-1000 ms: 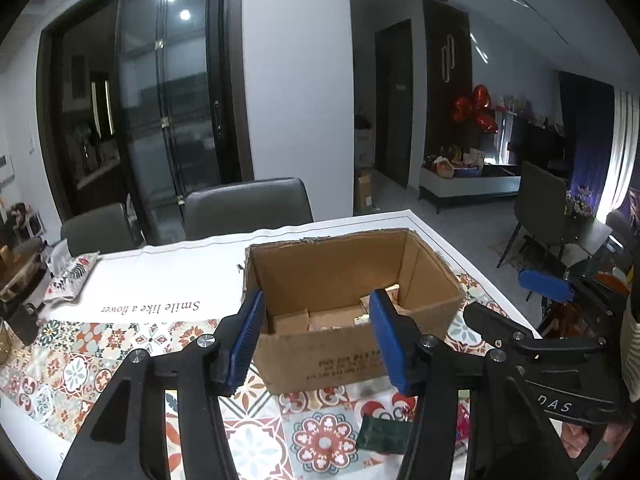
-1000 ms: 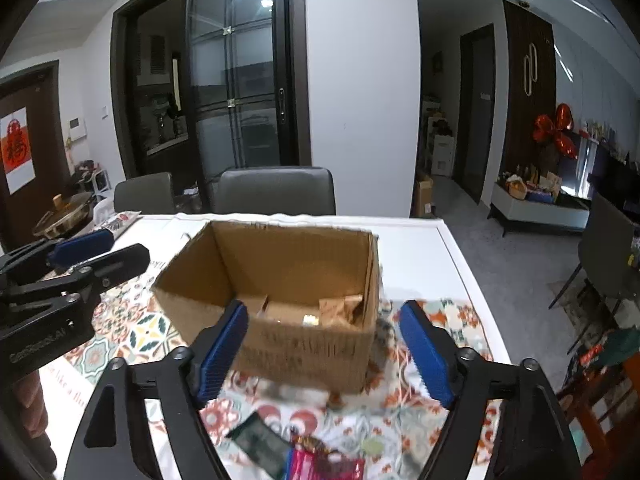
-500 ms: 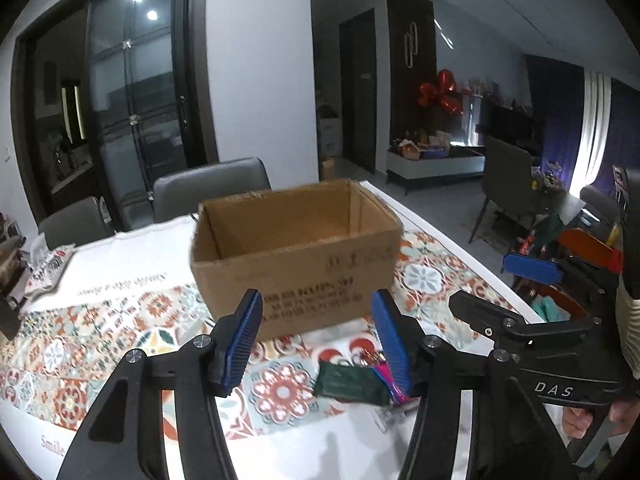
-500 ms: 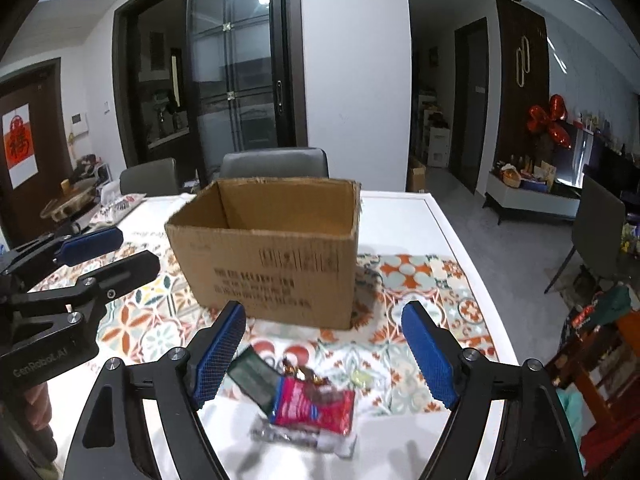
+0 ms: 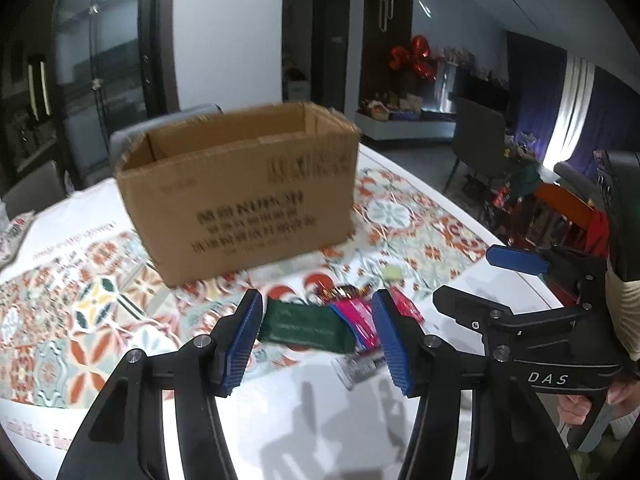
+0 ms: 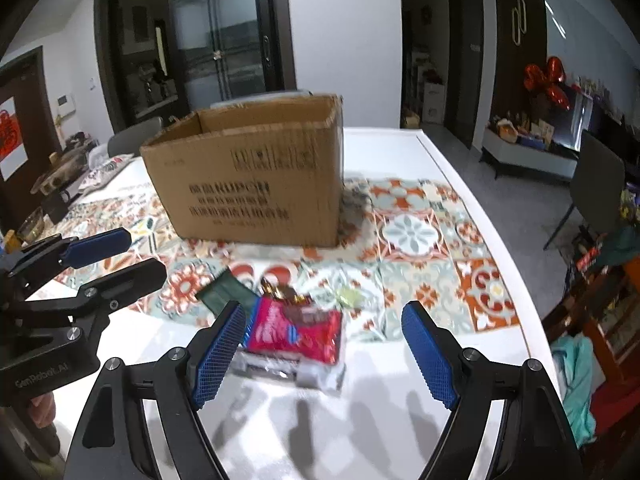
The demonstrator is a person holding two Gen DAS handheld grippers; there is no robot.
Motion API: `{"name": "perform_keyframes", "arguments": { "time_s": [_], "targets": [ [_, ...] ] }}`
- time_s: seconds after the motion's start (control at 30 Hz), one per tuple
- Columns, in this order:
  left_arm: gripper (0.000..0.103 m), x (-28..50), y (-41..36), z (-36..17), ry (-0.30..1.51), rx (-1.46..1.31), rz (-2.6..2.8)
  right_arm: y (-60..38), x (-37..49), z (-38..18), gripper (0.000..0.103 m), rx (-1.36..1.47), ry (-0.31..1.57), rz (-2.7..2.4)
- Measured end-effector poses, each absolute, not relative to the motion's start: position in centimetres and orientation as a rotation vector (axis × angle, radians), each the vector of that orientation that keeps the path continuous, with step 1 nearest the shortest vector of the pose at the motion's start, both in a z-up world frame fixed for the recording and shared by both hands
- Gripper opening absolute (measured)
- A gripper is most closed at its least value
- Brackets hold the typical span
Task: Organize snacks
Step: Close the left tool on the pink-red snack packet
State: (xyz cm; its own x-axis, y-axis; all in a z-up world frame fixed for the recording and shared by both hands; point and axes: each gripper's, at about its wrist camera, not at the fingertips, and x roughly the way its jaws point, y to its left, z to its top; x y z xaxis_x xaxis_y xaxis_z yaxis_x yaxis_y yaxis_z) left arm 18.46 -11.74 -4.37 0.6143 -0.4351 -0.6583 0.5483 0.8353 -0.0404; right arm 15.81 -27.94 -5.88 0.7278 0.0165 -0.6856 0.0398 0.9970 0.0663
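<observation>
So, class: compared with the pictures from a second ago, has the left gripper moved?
Yes. The left gripper has pulled back and down from the cardboard box; it now frames the green packet on the table, not the box.

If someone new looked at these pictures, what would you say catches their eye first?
Probably the open cardboard box standing in the middle of the patterned tablecloth. Next, the small heap of snacks in front of it: a red packet and a dark green packet. Both blue-padded tongs, left and right, are open above that heap.
</observation>
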Motion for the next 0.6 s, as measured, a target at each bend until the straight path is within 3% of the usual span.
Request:
{"name": "perform_keyframes", "arguments": {
  "time_s": [0.1, 0.3, 0.6],
  "targets": [
    [0.055, 18.7, -12.4, -5.8, 0.750, 0.164, -0.602, -28.2, 15.5, -7.2, 0.081, 0.088, 0.784, -0.022],
    [0.041, 19.4, -13.6, -8.4, 0.838, 0.124, -0.685, -28.7, 14.9, -8.9, 0.081, 0.094, 0.817, -0.044],
    [0.040, 21.3, -15.2, -11.4, 0.940, 0.062, -0.705, -29.7, 15.1, -10.1, 0.081, 0.117, 0.839, -0.084]
  ]
}}
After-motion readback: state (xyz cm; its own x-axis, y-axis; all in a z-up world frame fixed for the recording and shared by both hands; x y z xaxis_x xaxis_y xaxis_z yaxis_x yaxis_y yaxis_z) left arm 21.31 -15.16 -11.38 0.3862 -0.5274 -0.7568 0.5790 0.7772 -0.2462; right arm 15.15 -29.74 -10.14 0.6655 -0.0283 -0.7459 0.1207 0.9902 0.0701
